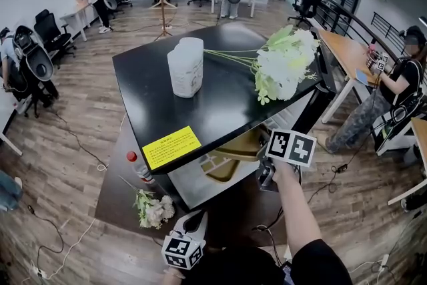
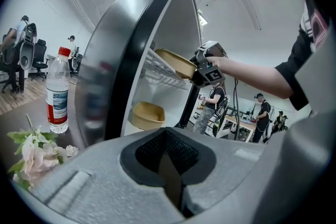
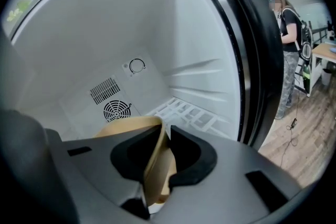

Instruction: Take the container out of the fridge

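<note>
The small fridge [image 1: 220, 113] stands with its door open. On its upper wire shelf sits a tan container [image 1: 241, 143] [image 2: 176, 63]. My right gripper [image 1: 263, 169] [image 2: 203, 72] [image 3: 164, 131] reaches into the fridge and is shut on the rim of that container [image 3: 128, 126], whose thin wall runs between the pads. A second tan bowl [image 2: 147, 115] rests on the lower shelf. My left gripper [image 1: 193, 222] [image 2: 167, 157] hangs low in front of the fridge, jaws shut with nothing between them.
On the fridge's black top lie a white jar [image 1: 185, 69] and a bunch of white flowers [image 1: 283, 63]. A water bottle [image 1: 140, 169] [image 2: 58, 92] and a small flower bunch [image 1: 153, 208] sit on the dark low surface left of the fridge. People and desks stand around.
</note>
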